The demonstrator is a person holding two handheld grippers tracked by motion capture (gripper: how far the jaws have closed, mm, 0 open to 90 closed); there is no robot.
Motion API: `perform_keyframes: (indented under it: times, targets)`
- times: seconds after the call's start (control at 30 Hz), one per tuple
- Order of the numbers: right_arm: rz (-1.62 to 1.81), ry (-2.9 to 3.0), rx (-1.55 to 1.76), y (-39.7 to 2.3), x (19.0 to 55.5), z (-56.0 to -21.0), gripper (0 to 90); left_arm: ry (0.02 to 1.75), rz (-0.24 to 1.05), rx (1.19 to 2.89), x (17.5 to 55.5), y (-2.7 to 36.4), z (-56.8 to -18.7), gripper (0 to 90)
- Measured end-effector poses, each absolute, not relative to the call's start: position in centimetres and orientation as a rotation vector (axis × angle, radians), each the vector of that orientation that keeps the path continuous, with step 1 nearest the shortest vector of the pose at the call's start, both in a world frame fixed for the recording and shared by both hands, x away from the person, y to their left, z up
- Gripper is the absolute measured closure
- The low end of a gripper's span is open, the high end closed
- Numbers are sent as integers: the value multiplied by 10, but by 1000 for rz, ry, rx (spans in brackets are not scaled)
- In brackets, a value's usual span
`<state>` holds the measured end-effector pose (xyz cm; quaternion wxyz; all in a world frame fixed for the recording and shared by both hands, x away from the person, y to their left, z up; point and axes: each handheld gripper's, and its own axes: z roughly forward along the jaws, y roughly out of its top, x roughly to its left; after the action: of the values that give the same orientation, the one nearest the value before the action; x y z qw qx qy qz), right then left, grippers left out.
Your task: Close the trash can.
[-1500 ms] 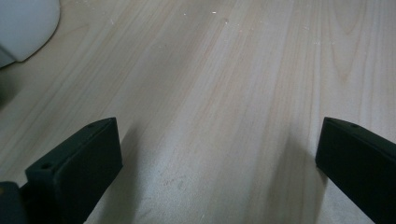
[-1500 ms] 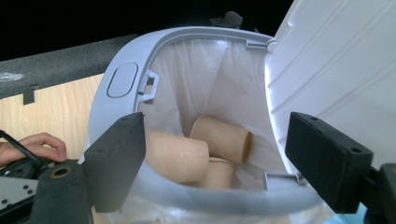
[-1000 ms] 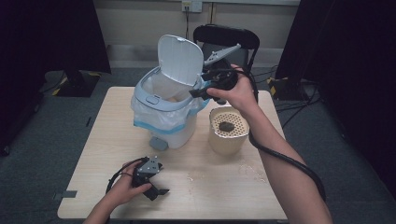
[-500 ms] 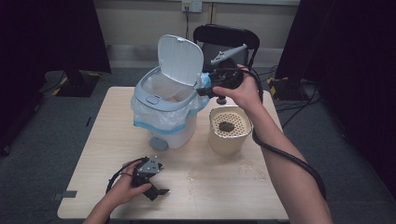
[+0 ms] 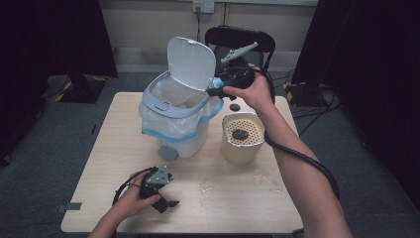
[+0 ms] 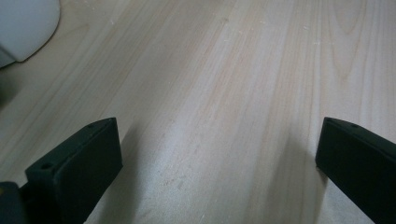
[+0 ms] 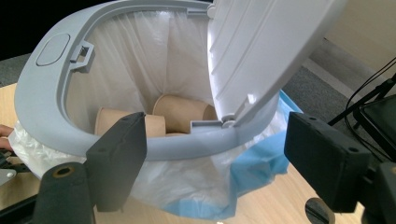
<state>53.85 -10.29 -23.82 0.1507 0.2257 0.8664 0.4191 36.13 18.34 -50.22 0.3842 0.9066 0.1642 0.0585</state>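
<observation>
A small trash bin [image 5: 181, 119] stands in the upper middle of the high view, on the light wooden desk [image 5: 119, 144]. Its lid [image 5: 190, 63] is flipped up, and a white and blue bag [image 5: 166, 124] hangs over its rim. In the right tool's view, brown paper cups [image 7: 180, 114] lie at the bottom of the bin (at least two of them).

The right tool [image 5: 214, 90] is held up in the air in the upper middle of the high view, just beside the bin's back rim, near the lid hinge. Its jaws are spread apart with nothing between them. In its own view the bin's rim sits behind and between the two black jaws, not pinched.

To the right of the bin stands a cream container [image 5: 241, 139] with a holed top, and a dark lump [image 5: 239, 134] rests on it.

The left tool [image 5: 166, 201] rests on the desk at the lower left of the high view, with a hand [image 5: 131, 201] around it. Its jaws are wide apart and hold nothing; bare wood shows between them in its own view. A black chair [image 5: 237, 38] stands behind the desk.
</observation>
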Motion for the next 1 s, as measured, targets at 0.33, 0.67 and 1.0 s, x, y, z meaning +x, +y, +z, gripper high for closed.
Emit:
perform_keyframes:
  times: [0.33,0.67,1.0]
  targets:
    - [1228,2478,646,-96,549,-234,212,418,149,2311,361,183,-502,0]
    - [1284,2469,622,-85,552,-235,216,418,149,2310,361,183,-502,0]
    - [1332,2437,618,-84,550,-227,219,418,150,2309,361,183,-502,0]
